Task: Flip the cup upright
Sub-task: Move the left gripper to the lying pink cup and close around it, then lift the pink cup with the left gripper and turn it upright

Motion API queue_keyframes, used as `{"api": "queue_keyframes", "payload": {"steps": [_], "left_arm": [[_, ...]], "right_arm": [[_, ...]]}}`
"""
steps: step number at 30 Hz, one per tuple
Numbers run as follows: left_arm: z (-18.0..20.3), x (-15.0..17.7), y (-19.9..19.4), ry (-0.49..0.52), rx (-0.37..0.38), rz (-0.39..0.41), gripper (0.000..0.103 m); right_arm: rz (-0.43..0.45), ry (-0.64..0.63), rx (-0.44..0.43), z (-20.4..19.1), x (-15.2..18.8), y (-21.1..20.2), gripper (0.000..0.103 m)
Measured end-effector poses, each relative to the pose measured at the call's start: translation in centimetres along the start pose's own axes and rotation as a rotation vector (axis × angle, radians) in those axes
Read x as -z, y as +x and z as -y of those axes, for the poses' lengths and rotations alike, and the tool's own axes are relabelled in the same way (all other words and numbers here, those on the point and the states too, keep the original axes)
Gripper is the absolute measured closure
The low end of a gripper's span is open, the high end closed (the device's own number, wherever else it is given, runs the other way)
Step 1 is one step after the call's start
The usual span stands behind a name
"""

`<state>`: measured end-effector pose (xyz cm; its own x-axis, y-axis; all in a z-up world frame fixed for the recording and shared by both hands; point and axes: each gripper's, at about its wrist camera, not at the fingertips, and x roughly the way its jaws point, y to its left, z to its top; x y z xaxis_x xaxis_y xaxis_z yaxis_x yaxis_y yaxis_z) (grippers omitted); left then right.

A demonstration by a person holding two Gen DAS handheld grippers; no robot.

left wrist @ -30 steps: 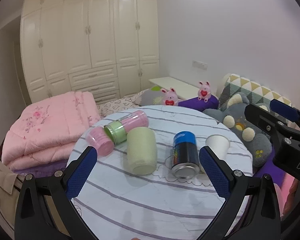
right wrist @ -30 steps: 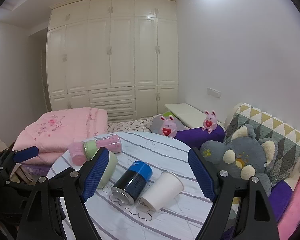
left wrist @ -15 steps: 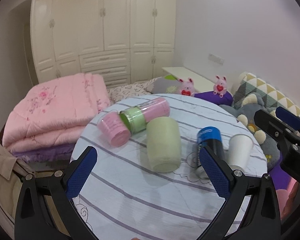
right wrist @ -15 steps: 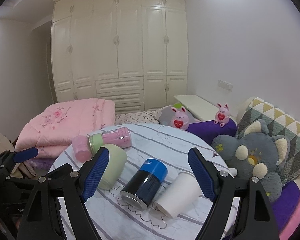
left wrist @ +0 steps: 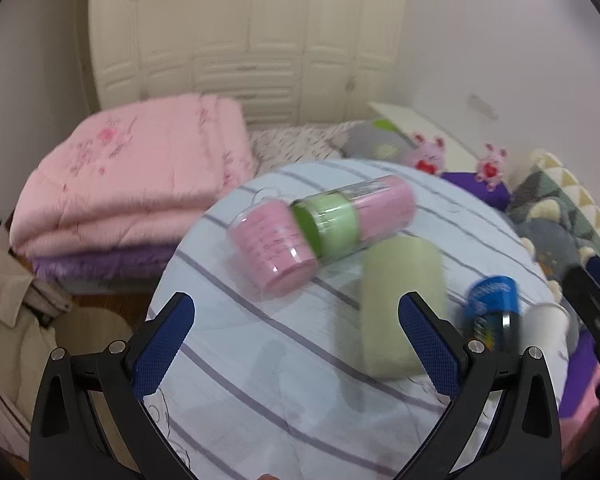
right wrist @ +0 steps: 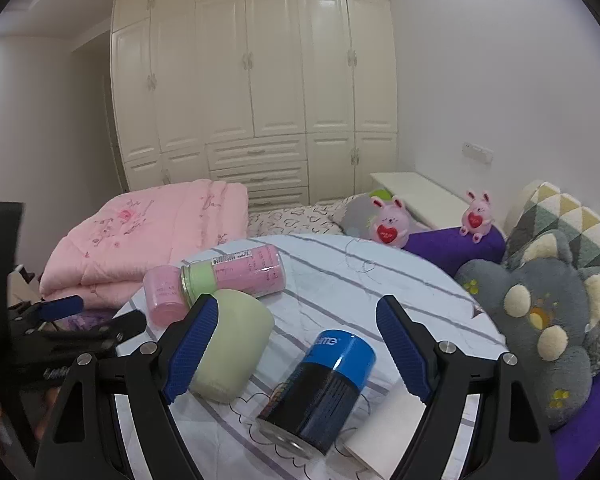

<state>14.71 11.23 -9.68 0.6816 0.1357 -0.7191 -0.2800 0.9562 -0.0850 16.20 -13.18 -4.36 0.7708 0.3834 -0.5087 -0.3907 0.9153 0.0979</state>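
My left view is smeared with blur, and the white cup (right wrist: 384, 428) lies on its side at the worktop's (right wrist: 400, 276) right edge, half hidden behind my right tongs (right wrist: 296, 348). Both tongs gape, holding nothing; left tongs (left wrist: 296, 340) hover over bare striped cloth.

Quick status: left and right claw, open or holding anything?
Left claw: open, holding nothing.
Right claw: open, holding nothing.
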Motion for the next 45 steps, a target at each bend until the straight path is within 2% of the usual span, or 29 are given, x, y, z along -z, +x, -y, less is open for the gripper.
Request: {"api": "queue_keyframes", "payload": {"steps": [11, 23, 28, 30, 32, 36, 38, 40, 45], "left_arm": [[-2.5, -2.4, 7.8, -0.169, -0.041, -0.206, 0.000], [-2.7, -3.4, 12.1, -0.192, -0.084, -0.302, 0.000], [-2.9, -3.4, 12.8, -0.207, -0.093, -0.303, 0.000], [-3.1, -3.3, 13.0, -0.216, -0.081, -0.302, 0.003], [-3.0, -3.2, 13.2, -0.216, -0.078, -0.309, 0.019], [-2.4, -3.1, 13.1, -0.173, -0.103, -0.312, 0.029], [-2.3, -3.1, 12.9, -0.162, -0.100, -0.306, 0.039], [-2.1, -3.1, 12.8, -0.144, -0.102, -0.306, 0.044], [-1.8, -2.8, 12.4, -0.109, -0.090, -0.296, 0.044]], "right_arm": [[-0.049, 0.027, -0.037, 0.9, -0.4, 3.5, 0.020], [-0.086, 0.051, -0.067, 1.5, 0.0, 5.4, 0.020], [-0.089, 0.060, -0.067, 1.8, 0.0, 5.7, 0.020], [-0.090, 0.068, -0.068, 2.0, 0.1, 5.7, 0.020], [-0.092, 0.073, -0.068, 2.1, 0.2, 5.8, 0.020], [-0.100, 0.080, -0.069, 2.2, 0.3, 6.0, 0.020], [-0.100, 0.081, -0.070, 2.3, 0.2, 6.0, 0.020], [-0.101, 0.083, -0.068, 2.4, 0.3, 5.9, 0.020], [-0.111, 0.087, -0.069, 2.4, 0.4, 5.9, 0.020]]}}
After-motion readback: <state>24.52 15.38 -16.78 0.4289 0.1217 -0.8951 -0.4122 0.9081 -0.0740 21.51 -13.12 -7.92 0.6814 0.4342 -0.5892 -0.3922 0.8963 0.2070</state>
